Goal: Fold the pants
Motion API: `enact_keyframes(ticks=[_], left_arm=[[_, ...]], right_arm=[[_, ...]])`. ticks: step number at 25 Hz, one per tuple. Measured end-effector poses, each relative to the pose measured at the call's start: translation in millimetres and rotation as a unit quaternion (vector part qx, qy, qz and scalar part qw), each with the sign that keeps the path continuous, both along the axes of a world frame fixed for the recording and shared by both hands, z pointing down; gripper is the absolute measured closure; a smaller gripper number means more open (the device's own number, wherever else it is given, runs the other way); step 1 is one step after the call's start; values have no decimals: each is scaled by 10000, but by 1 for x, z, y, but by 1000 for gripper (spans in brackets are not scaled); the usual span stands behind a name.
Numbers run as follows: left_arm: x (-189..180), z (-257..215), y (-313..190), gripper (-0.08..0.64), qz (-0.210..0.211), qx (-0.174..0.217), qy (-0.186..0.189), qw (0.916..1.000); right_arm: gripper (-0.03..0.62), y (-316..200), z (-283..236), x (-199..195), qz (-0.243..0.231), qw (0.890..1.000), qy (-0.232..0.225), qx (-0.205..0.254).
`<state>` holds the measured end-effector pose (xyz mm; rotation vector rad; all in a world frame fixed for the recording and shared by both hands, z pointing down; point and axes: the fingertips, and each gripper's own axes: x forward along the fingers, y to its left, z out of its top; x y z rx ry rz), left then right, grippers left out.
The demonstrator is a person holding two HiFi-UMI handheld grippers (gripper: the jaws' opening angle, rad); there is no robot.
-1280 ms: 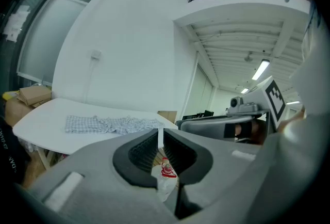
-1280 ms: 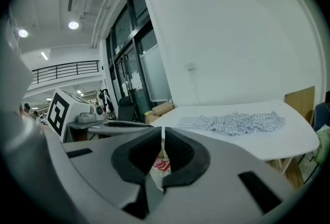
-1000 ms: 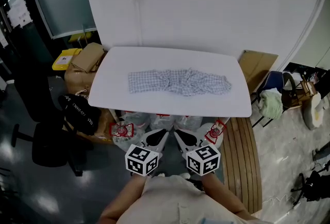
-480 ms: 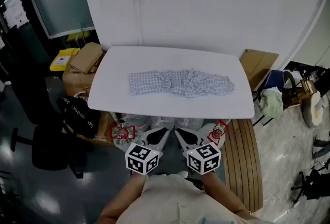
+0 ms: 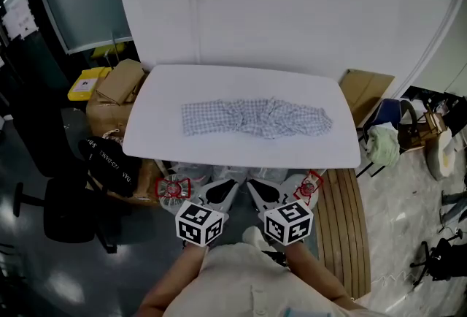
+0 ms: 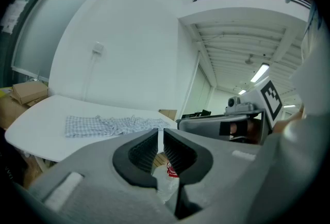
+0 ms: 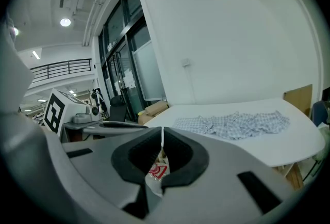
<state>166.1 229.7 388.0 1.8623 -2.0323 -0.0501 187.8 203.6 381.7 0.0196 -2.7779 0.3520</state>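
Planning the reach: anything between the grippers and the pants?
Nothing visible stands in the way. The pants lie crumpled across the middle of the table, with bare tabletop on their near side. The left gripper and right gripper, both shut, are off the table's near edge, pointing toward it.

Compared with a second earlier, the left gripper (image 5: 232, 185) and the right gripper (image 5: 250, 186) sit slightly closer to the near edge of the white table (image 5: 160, 125), so the gap of floor between their tips and that edge is narrower. Their marker cubes ride a little higher in the head view. A pale rounded shape (image 5: 252, 237), possibly the toe of a shoe, now shows low between the two cubes, where before it was barely visible.
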Motion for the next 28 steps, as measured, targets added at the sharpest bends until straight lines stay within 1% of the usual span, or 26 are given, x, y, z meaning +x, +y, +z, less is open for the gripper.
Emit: enact_keyframes(ticks=[6, 11, 20, 28], left_arm=[[-4, 6, -11, 545, 18, -19, 67, 10000], [-16, 12, -24, 545, -26, -64, 95, 9999], [-69, 21, -69, 545, -164, -248, 157, 9994], [-110, 25, -117, 526, -238, -340, 359, 9985]], right_arm=[[574, -10, 6, -4, -54, 9999, 104, 8], [574, -23, 13, -20, -147, 9998, 128, -66], [574, -70, 22, -76, -331, 9992, 171, -133], [574, -116, 27, -123, -471, 9980, 331, -279]])
